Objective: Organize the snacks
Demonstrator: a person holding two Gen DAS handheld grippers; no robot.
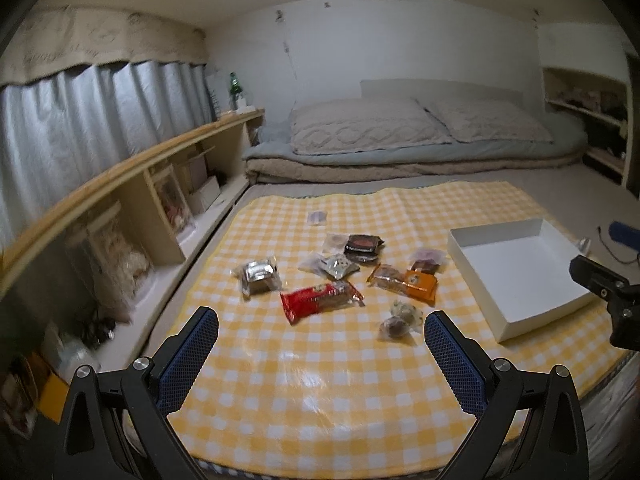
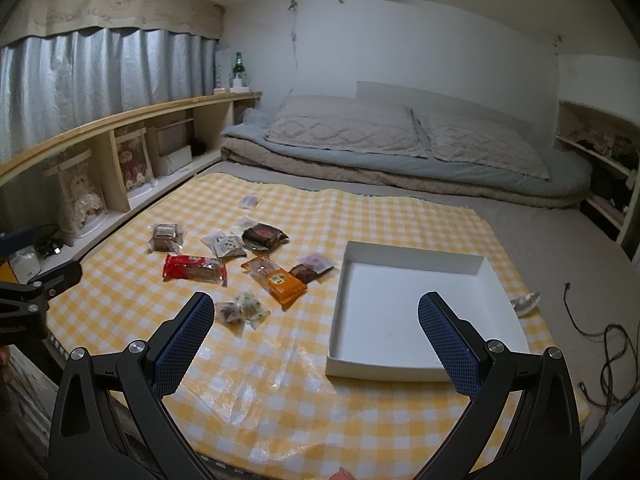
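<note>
Several wrapped snacks lie scattered on a yellow checked cloth [image 1: 320, 380]: a red packet [image 1: 320, 298] [image 2: 194, 268], an orange packet [image 1: 406, 282] [image 2: 276, 280], a silver one [image 1: 258, 274], a dark one [image 1: 362, 245] [image 2: 264, 236], and small clear bags [image 1: 400, 318] [image 2: 242, 308]. An empty white box [image 1: 520, 276] [image 2: 412, 308] sits to their right. My left gripper [image 1: 322, 326] hovers open in front of the red packet. My right gripper [image 2: 316, 316] is open above the box's near left corner. Neither holds anything.
A low wooden shelf [image 2: 120, 120] with boxed dolls runs along the left wall under curtains. Folded bedding and pillows [image 2: 400, 140] lie behind the cloth. A black cable [image 2: 608, 344] trails on the floor at right. A small wrapper [image 2: 526, 302] lies beside the box.
</note>
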